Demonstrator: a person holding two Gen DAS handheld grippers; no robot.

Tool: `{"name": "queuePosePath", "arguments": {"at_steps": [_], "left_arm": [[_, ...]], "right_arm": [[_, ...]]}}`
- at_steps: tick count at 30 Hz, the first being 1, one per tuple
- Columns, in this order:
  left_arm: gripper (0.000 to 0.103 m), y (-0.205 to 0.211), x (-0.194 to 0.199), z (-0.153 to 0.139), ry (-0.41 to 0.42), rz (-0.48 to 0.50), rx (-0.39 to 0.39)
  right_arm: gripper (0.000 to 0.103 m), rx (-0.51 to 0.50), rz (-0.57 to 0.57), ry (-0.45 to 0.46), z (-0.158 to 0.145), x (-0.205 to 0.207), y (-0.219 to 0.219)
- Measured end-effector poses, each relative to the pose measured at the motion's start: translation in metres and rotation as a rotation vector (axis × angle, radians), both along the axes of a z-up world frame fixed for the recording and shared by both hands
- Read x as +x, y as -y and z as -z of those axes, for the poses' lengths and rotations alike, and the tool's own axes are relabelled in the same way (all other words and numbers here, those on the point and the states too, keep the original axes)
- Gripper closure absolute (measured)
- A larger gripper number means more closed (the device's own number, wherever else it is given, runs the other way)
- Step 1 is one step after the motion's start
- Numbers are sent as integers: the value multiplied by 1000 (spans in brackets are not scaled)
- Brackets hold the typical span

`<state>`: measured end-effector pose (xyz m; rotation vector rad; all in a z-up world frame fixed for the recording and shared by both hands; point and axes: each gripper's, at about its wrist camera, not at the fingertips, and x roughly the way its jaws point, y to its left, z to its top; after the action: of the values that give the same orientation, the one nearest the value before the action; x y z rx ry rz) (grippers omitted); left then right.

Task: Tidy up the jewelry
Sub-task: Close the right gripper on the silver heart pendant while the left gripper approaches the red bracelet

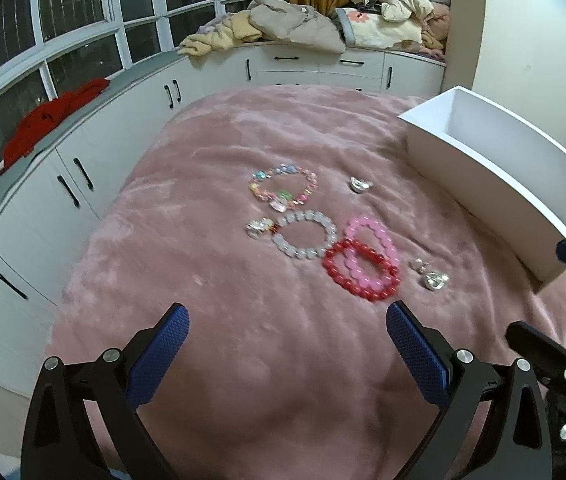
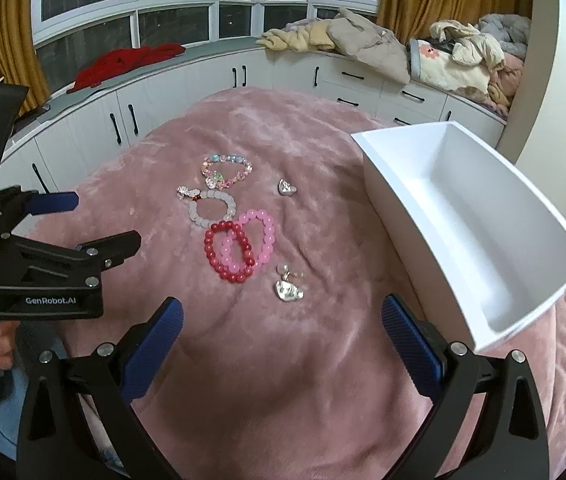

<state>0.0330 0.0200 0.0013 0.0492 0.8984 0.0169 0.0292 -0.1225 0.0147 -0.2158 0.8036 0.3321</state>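
Observation:
Several bracelets lie on the pink blanket: a multicolour one, a white bead one, a pink one and a red one overlapping it. Silver charms lie by them: one far, one left, one near. An empty white box stands at right. My left gripper and right gripper are both open and empty, above the blanket, short of the jewelry.
White cabinets with black handles curve round the bed under dark windows. Red cloth and heaped clothes lie on the sill. The left gripper's body shows at the left of the right wrist view.

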Motion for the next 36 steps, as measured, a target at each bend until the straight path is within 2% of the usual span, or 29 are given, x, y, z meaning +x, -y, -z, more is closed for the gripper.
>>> {"name": "queuePosePath", "arguments": {"at_steps": [8,14,19,21,23,27,34,36], "left_arm": [[3,-13,32,6,-45,-2,23],[3,-20,52,12,-58,12,3],[3,-15,69,19,-61,56,20],[3,-10,77,24,-62,75,49],[3,-5,82,29,-70,92,71],[3,-1,87,41,-91,108,69],[4,1,85,48,-72,155,7],[9,7,85,55,-91,178,14]], "right_arm": [[5,32,-47,-22,-5,29,-9],[10,27,-85,-40,-3,51,-18],[20,5,-117,-82,12,68,-24],[27,4,-120,-111,21,75,-25],[28,-1,-118,-126,27,78,-24],[34,-9,-118,-158,42,82,-21],[44,-13,-79,-221,67,92,-9],[49,-7,-65,-245,73,94,-5]]}}
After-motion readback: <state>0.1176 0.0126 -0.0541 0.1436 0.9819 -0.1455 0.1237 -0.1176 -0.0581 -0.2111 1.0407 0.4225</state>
